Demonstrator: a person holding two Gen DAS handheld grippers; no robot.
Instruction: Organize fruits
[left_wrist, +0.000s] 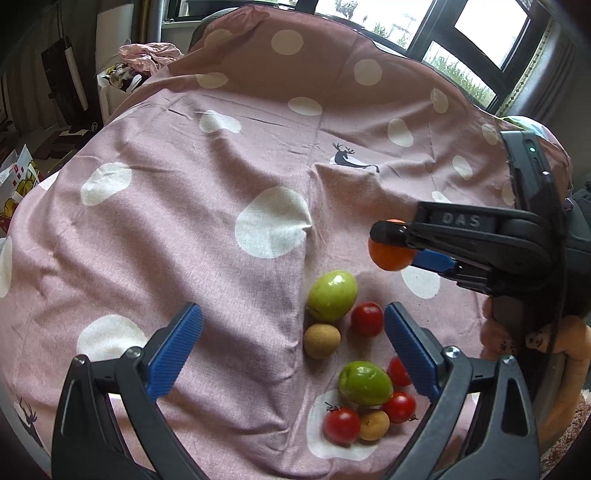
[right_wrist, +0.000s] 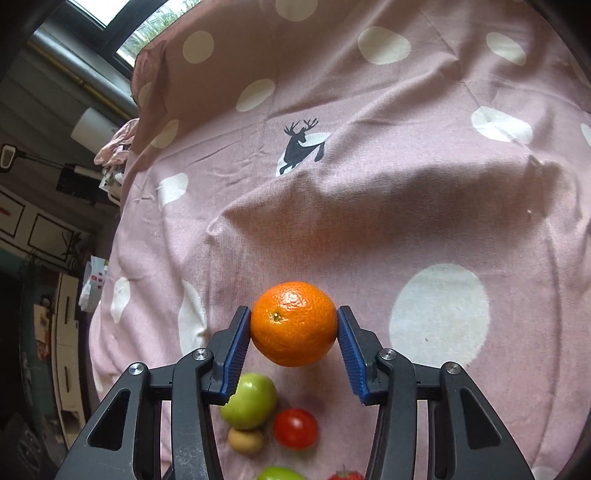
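Observation:
My right gripper (right_wrist: 294, 332) is shut on an orange mandarin (right_wrist: 293, 323) and holds it above the pink spotted cloth (right_wrist: 369, 206); it also shows in the left wrist view (left_wrist: 391, 254). My left gripper (left_wrist: 293, 347) is open and empty, hovering over a cluster of fruit. The far group holds a green fruit (left_wrist: 332, 295), a red tomato (left_wrist: 366, 319) and a brown longan (left_wrist: 322, 340). The near group holds a second green fruit (left_wrist: 365, 383), tomatoes (left_wrist: 341, 424) and another longan (left_wrist: 373, 425). The far group also shows below the mandarin in the right wrist view (right_wrist: 251, 402).
The cloth covers a rounded table with folds and white spots. A window (left_wrist: 461, 40) lies beyond the far edge. Clutter and pink fabric (left_wrist: 147, 55) lie at the far left. A plush toy (left_wrist: 535, 339) sits at the right edge.

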